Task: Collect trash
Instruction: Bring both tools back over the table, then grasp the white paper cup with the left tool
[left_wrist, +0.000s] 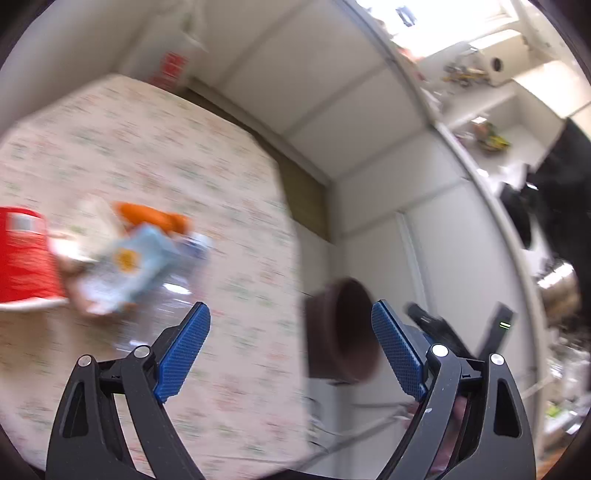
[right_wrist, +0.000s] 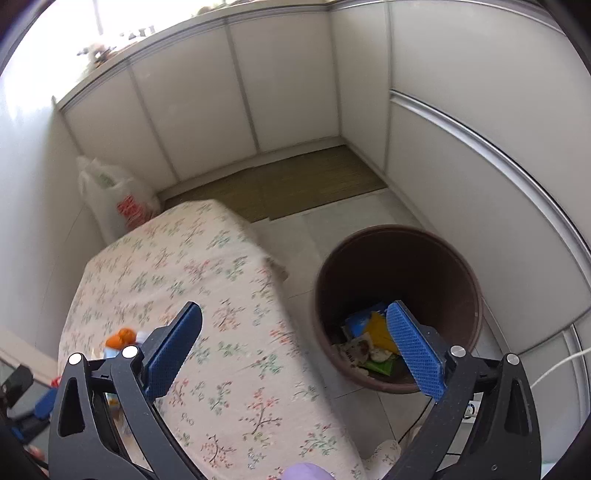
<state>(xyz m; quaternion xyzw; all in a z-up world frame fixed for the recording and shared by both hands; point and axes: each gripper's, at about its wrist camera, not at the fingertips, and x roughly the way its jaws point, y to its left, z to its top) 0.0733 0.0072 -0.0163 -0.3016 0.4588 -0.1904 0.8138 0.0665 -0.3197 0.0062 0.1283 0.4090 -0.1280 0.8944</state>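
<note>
A blurred trash pile lies on the flowered tablecloth (left_wrist: 184, 166): a red paper cup (left_wrist: 26, 258) on its side, an orange item (left_wrist: 151, 218), a light blue packet (left_wrist: 142, 258) and a clear plastic bottle (left_wrist: 162, 306). My left gripper (left_wrist: 290, 325) hangs open above the table's edge, nothing between its blue pads. A brown bin (left_wrist: 341, 328) stands on the floor beside the table. In the right wrist view the brown bin (right_wrist: 399, 280) holds wrappers (right_wrist: 369, 343). My right gripper (right_wrist: 295, 325) is open and empty over the table edge and bin. The orange item (right_wrist: 120, 338) shows at the left.
A white plastic bag with red print (right_wrist: 114, 199) leans in the corner behind the table. White panelled walls (right_wrist: 295, 81) enclose a tiled floor (right_wrist: 332, 229) with a brown mat (right_wrist: 288, 184). A cluttered counter (left_wrist: 480, 129) runs along the right in the left wrist view.
</note>
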